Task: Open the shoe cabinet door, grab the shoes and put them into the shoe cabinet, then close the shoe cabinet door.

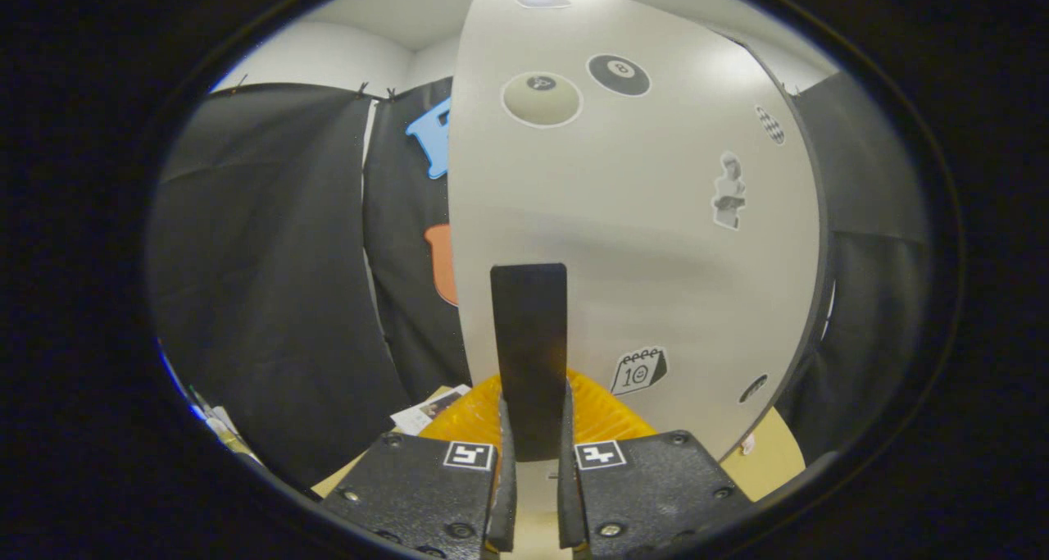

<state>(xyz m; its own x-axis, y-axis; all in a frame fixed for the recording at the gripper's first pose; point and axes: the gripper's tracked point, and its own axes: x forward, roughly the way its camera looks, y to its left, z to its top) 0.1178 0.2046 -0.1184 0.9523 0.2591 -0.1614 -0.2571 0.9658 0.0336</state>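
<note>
Black and flat, a handle (529,355) sticks up between the two fingers of the claw (531,478). Both fingers press on it from the sides, so the claw is clenched on the handle. Each finger block has a small square marker on top.

Just past the fingers sits something orange with ridges (602,412), low down behind the handle. Beside it lies a small paper (428,410) on the pale counter (770,462).

Right behind the handle stands the shoe cabinet door (639,240). It is big, pale and smooth. Stickers dot it: a calendar sticker (639,371) low down near the fingers, a little figure sticker (728,191) higher up, and two ball stickers (578,88) near the top.

Far back hangs the black cloth wall (262,281), on both sides of the door. Above it is a white wall and ceiling.
</note>
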